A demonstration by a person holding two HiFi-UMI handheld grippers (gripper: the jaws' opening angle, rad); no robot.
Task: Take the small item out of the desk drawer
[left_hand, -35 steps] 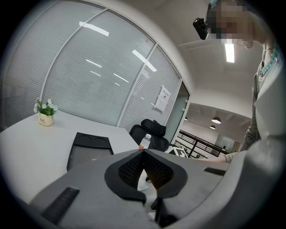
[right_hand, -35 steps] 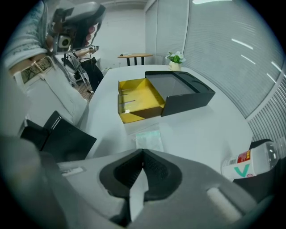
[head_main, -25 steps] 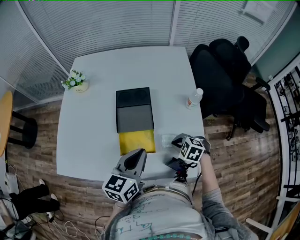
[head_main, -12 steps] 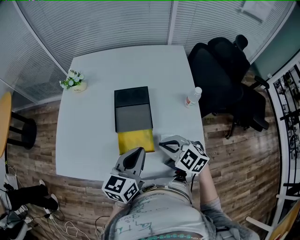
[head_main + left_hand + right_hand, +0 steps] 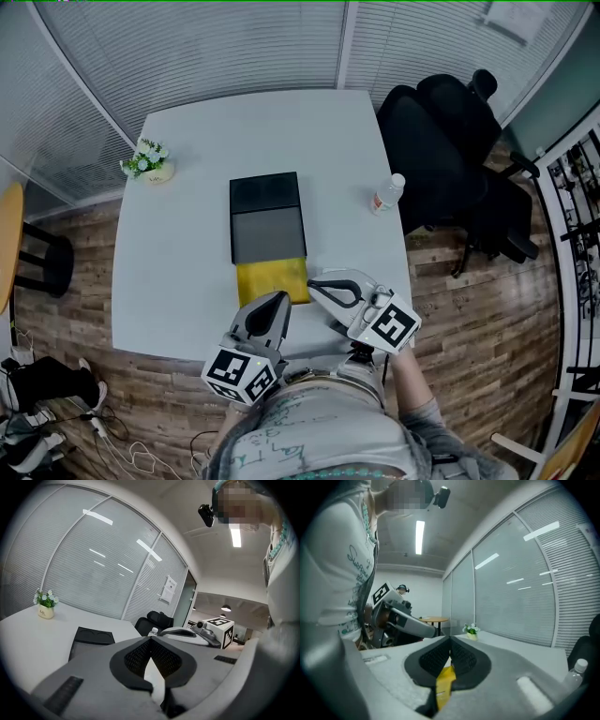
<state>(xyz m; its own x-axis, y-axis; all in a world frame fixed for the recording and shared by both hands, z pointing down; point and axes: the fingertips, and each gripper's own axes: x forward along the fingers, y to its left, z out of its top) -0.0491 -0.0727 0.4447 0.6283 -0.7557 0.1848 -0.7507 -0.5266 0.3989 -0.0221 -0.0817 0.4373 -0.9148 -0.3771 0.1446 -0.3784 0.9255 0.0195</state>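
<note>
A black and grey drawer unit point(image 5: 267, 220) lies mid-table, its yellow drawer point(image 5: 272, 277) pulled out toward me. I cannot make out any small item in the drawer. My right gripper point(image 5: 312, 283) is shut and points left, its tip at the drawer's right edge. In the right gripper view the pads point(image 5: 450, 641) meet, and yellow shows through the gap below them. My left gripper point(image 5: 279, 300) is shut too, just in front of the drawer's near edge and pointing away from me. Its pads point(image 5: 150, 639) touch, with white table visible beneath.
A small flower pot point(image 5: 150, 164) stands at the table's far left. A water bottle point(image 5: 387, 195) stands near the right edge. A black office chair point(image 5: 441, 141) is beyond the right side, and a dark stool point(image 5: 42, 258) is on the floor at left.
My right gripper has swung left from the table's right front area to the yellow drawer's right edge, staying shut. The left gripper has not moved.
</note>
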